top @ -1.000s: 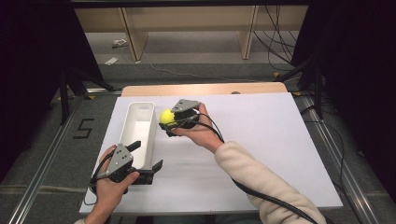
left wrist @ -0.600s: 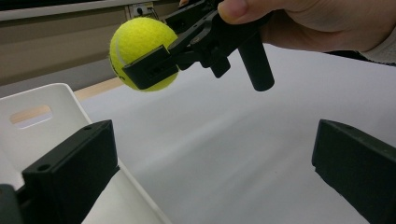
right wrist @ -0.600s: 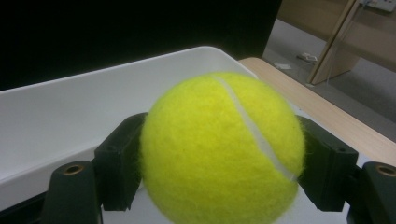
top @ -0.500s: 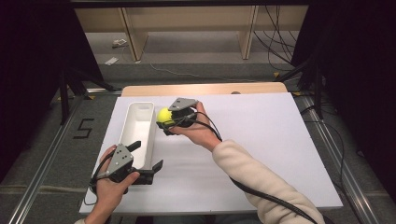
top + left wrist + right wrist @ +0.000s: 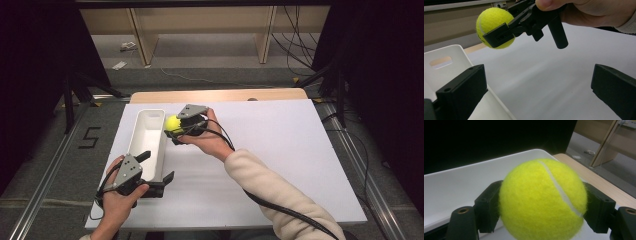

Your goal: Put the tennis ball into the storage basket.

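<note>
Your right gripper (image 5: 173,131) clamps a fuzzy yellow tennis ball (image 5: 172,123) between both jaws, holding it just over the right rim of the long white plastic bin (image 5: 149,131) near the desk's (image 5: 290,150) left edge. Your left gripper (image 5: 156,172) rests, jaws spread wide, at the bin's near end.

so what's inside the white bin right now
Nothing visible in the white bin; the tennis ball is in the right gripper beside its rim. The left gripper covers the near end.
</note>
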`<state>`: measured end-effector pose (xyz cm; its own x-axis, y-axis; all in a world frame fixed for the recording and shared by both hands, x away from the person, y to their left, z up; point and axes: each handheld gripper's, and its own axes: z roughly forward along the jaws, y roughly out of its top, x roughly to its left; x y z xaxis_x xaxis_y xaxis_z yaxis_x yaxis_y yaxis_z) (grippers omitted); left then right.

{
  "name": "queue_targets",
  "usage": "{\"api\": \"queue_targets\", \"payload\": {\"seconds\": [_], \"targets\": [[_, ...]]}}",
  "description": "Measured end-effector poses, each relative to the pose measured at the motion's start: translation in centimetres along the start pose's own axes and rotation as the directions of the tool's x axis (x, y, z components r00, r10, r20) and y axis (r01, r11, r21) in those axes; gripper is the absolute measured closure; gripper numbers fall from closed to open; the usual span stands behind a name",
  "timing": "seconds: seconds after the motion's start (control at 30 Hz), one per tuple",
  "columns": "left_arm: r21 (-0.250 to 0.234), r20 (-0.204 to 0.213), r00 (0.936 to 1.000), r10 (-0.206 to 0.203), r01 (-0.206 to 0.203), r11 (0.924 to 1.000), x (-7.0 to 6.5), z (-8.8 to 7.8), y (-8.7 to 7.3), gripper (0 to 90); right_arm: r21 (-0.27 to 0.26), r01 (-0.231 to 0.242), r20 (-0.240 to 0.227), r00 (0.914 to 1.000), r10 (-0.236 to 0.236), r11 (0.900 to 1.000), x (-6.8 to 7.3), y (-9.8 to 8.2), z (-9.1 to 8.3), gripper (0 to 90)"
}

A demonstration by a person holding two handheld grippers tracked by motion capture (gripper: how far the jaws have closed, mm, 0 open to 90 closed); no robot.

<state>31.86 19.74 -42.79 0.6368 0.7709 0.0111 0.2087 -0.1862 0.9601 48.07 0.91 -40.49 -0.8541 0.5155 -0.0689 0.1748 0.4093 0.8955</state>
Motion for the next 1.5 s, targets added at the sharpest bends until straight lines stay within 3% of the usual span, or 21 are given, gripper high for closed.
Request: {"api": "queue_targets", "payload": {"seconds": [1.5], "targets": [[-0.004,-0.002,1.0000,0.000,0.000,1.0000,0.0,-0.1,0.0,0.0,-0.019,0.028,-0.015,0.9995,-0.028,0.999,0.6,2.9,1.2,26.7]]}}
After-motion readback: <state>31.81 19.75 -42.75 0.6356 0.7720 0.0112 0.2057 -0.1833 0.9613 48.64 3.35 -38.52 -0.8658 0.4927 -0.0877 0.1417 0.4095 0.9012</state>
